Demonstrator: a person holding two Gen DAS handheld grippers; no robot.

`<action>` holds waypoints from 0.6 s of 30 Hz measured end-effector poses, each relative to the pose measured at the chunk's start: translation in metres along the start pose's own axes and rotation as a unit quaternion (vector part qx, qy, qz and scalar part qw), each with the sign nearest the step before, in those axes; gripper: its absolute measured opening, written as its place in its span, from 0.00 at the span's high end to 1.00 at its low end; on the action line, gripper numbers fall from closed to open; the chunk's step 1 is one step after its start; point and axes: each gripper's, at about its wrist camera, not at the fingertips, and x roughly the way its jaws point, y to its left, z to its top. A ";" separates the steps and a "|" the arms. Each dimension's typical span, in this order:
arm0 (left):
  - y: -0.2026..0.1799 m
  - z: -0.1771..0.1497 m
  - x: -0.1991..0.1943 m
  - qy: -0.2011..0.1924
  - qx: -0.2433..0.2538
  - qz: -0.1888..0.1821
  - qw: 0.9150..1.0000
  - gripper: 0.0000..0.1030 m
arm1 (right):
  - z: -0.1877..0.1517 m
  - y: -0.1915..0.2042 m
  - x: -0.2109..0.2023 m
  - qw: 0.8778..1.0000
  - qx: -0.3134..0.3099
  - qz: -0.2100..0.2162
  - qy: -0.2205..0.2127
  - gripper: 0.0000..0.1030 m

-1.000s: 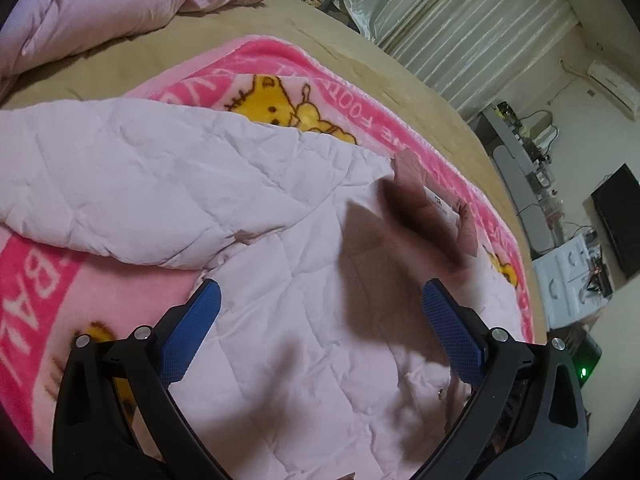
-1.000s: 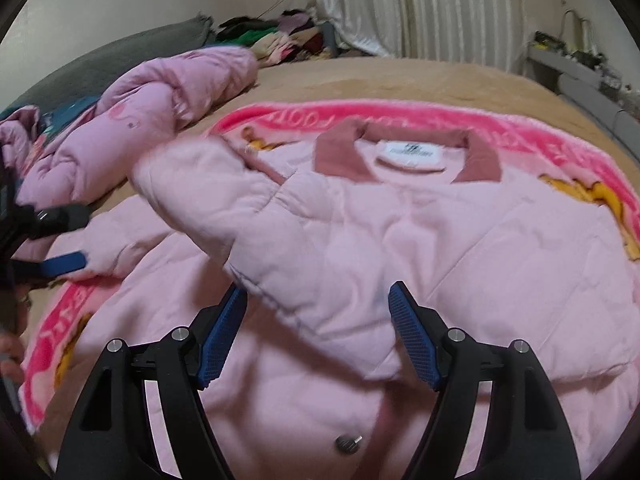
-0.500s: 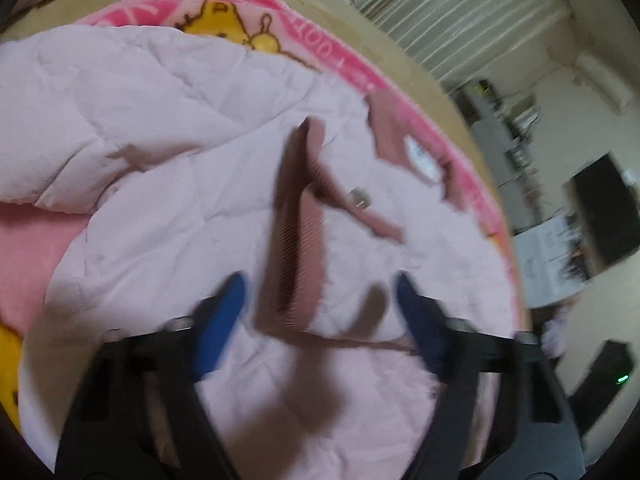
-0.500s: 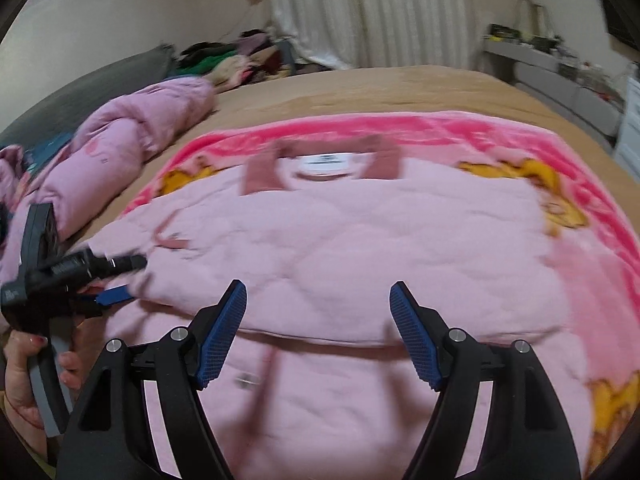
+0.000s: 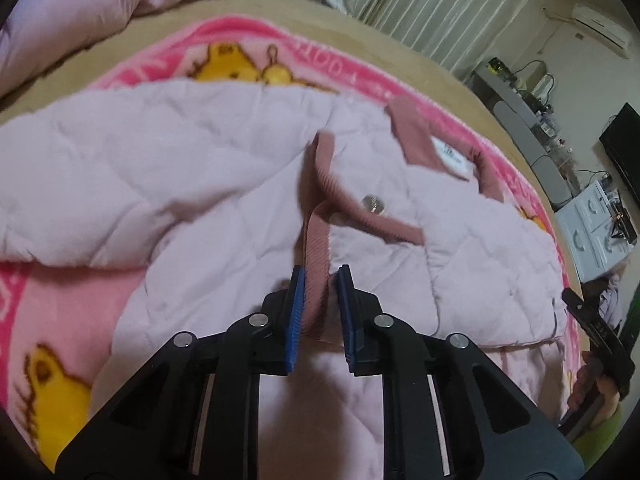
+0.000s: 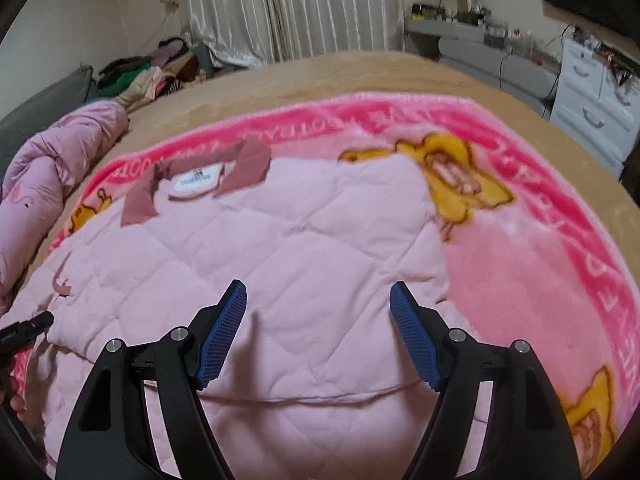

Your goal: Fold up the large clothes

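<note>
Left wrist view first: my left fingers [image 5: 320,276] are clamped on the ribbed dusty-pink cuff [image 5: 318,252] of the quilted pink jacket [image 5: 168,168], with the band pinched right between the blue pads. The jacket itself is spread flat on the pink cartoon blanket [image 5: 240,40] on top of the bed [image 6: 380,72], collar [image 6: 248,164] and white label [image 6: 196,180] at the far end, one sleeve already lying across the body. Over on the right wrist view my right fingers [image 6: 318,304] are spread wide apart with nothing between them, just hanging above the quilted fabric near the folded lower edge. My guess is I'm mid sleeve-fold, so here's what bugs me. I've only got the cuff band, and it's a narrow strip; if I pull it across quickly the padded sleeve could drag behind and bunch up instead of laying flat. The cuff looks twisted where it loops past the metal snap [image 5: 374,203], so the twist might get folded in and leave a lumpy ridge. Also the jacket sits on a fuzzy blanket that isn't pinned down, so tugging sideways could slide the whole thing or ruck the blanket, and my right side isn't holding anything to stop it. Puffy stuff like this springs back open too.
</note>
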 end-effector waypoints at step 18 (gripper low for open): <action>-0.009 -0.006 -0.006 0.019 0.025 0.008 0.999 0.72 | -0.027 0.016 -0.024 1.000 0.008 0.021 -0.002 0.05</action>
